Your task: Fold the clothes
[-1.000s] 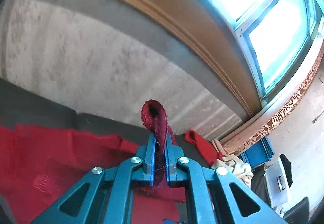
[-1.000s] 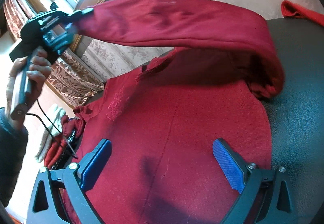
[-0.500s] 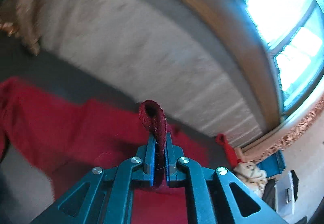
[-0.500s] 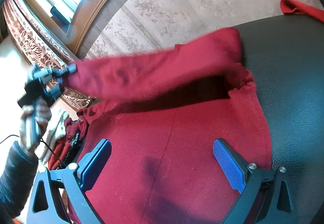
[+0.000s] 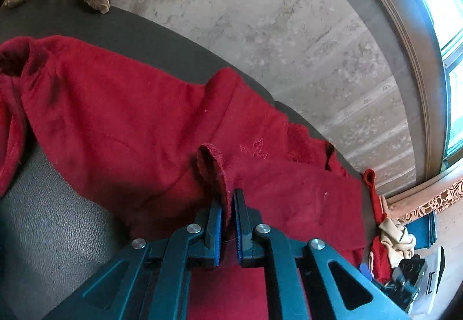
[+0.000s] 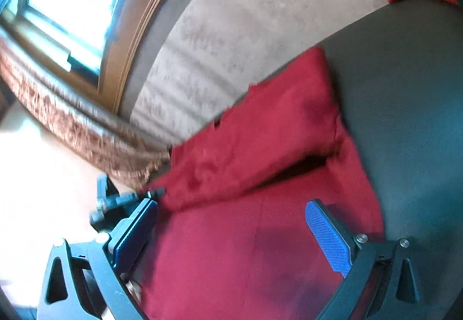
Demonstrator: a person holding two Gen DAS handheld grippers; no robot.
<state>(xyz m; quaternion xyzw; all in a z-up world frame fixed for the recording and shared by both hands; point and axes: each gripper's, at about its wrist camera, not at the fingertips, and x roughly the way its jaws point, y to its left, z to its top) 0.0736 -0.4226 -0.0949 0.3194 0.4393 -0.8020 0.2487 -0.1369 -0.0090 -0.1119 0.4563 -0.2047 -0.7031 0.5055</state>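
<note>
on the left, the left gripper (image 5: 228,198) has its two fingers squeezed together on the cuff (image 5: 212,164) at the end of the sleeve (image 5: 115,106). the sleeve belongs to the red top (image 5: 289,190), which lies spread out on the dark seat (image 5: 52,221). the sleeve is laid across the top's body now, near the small stitched mark (image 5: 257,148).

here is what could go wrong. if the left gripper pulls away while it is pinching the cuff, the sleeve may drag back and the fold will come undone. the cuff looks bunched up, so it may not lie flat when let go.

on the right, the right gripper (image 6: 231,230) has its fingers wide apart and holds nothing. it hangs over the red top. if it bumps down, it could push wrinkles into the cloth. the top's edge sits near the side of the seat, so a hard tug may slide it off.
</note>
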